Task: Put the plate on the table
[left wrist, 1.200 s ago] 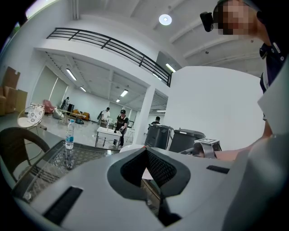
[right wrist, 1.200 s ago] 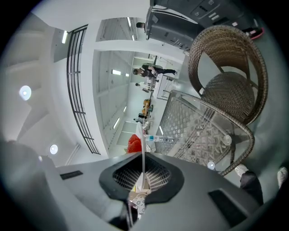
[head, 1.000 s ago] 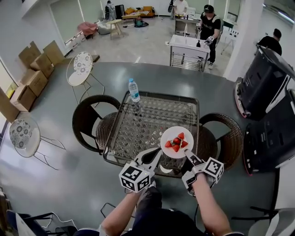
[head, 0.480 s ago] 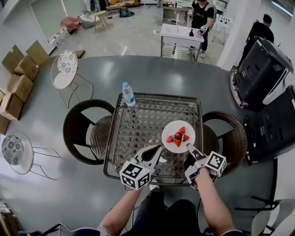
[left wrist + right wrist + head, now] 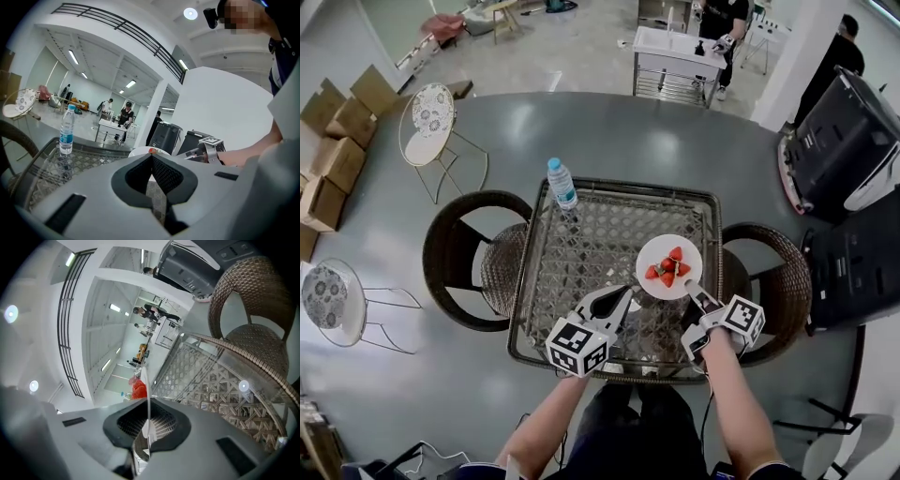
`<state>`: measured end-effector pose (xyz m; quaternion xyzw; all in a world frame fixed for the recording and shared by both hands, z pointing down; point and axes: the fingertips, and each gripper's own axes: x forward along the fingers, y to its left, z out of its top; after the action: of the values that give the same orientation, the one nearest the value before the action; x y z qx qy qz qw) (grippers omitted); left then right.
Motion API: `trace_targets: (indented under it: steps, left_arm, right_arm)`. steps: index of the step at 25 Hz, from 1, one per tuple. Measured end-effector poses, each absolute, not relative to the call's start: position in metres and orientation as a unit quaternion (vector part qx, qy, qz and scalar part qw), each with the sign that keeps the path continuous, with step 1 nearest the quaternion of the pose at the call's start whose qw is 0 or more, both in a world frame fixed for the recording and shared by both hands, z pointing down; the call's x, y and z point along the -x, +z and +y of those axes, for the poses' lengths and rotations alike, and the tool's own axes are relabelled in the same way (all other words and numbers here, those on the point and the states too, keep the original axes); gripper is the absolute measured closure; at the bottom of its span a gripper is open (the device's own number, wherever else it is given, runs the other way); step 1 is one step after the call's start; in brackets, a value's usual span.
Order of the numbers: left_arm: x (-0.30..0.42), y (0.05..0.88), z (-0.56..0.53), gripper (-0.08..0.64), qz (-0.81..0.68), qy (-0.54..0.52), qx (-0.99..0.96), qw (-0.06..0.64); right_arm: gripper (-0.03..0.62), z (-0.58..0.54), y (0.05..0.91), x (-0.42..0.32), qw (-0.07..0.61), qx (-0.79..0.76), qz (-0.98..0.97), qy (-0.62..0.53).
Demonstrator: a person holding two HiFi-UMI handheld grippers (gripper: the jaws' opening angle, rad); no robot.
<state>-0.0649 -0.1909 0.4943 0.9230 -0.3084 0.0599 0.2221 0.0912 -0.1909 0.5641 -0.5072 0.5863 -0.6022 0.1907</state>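
Right tool (image 5: 692,289) pinches the rim of the white plate (image 5: 684,250) of strawberries (image 5: 667,269) over the glass-topped table (image 5: 581,246). Left tool (image 5: 619,298) is pressed together, empty.

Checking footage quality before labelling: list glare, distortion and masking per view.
Head view: fisheye curves the room; bright patches glare on the floor beyond the table. Left gripper view: mosaic patch top right; water bottle sharp. Right gripper view: black corners; bright spot on the table's glass.

White round plate (image 5: 653,251) carrying strawberries (image 5: 667,268), level over glass table (image 5: 581,253).
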Motion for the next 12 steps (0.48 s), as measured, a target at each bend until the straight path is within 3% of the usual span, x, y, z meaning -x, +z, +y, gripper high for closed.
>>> trace_targets:
  steps: [12]
  left_arm:
    - [0.046,0.541,-0.227,0.554,-0.346,0.090,-0.904,0.233]
  right_arm:
    - [0.575,-0.268,0.626,-0.104,0.140,0.475,0.604,-0.625]
